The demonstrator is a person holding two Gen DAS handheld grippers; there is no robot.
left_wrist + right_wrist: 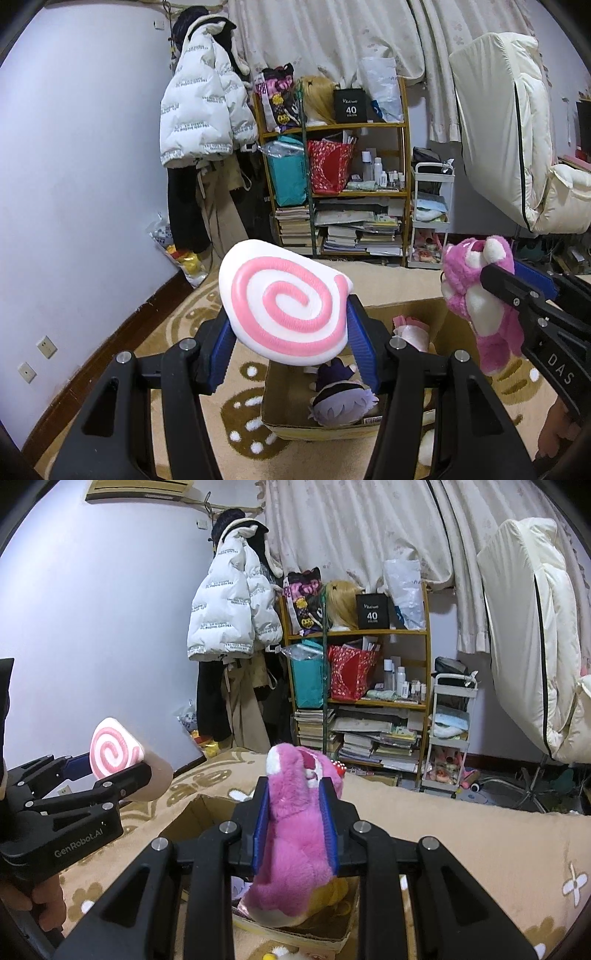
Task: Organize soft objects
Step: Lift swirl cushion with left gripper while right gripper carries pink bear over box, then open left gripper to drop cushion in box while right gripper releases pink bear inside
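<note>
A: Where's the box (424,314) from the grippers?
B: Below and just ahead of both. The left gripper (291,332) pinches the swirl cushion (288,302); the right gripper (295,823) pinches the pink bear (291,834), hanging lengthwise, directly over the box.
A: Any writing?
B: "GenRobot.AI" on the left, "DAS" on the right, "40" on a shelf card (350,107).

Right hand-held gripper (295,812) clamped on pink plush bear (295,834), above open cardboard box (195,812). Left of box: left hand-held gripper (114,768) gripping pink-swirl cushion (112,755). Bookshelf (426,664) behind box.
</note>
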